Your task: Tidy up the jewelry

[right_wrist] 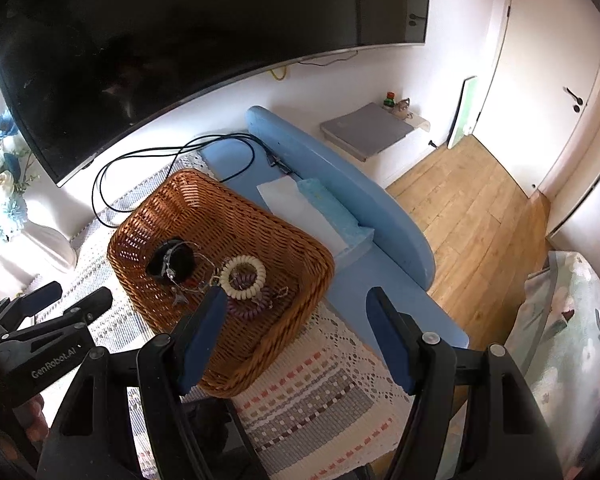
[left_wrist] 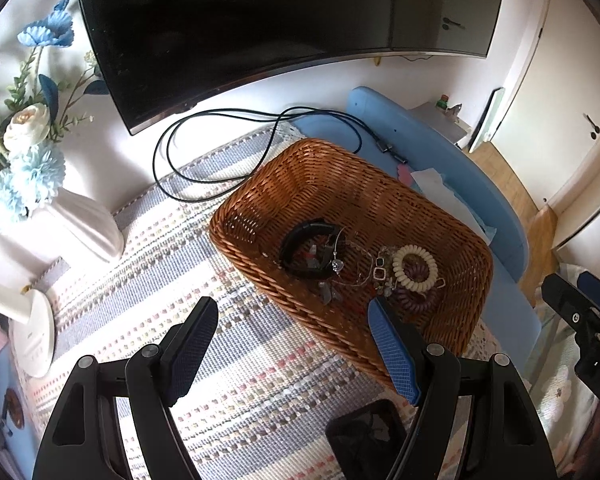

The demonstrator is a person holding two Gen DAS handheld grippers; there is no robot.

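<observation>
I hold both claws, left (left_wrist: 292, 344) and right (right_wrist: 296, 336), released and empty above the wicker basket (left_wrist: 440, 216), which corrals the tangled jewelry (left_wrist: 364, 268) for sorting.

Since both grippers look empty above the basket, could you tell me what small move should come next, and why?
Probably lower the right gripper onto the cream spiral hair tie, the topmost loose piece in the wicker basket. Both grippers are open and hold nothing, the left gripper sits at the basket's near rim, and the cream tie lies on a purple spiral tie, apart from the tangled chains.
</observation>
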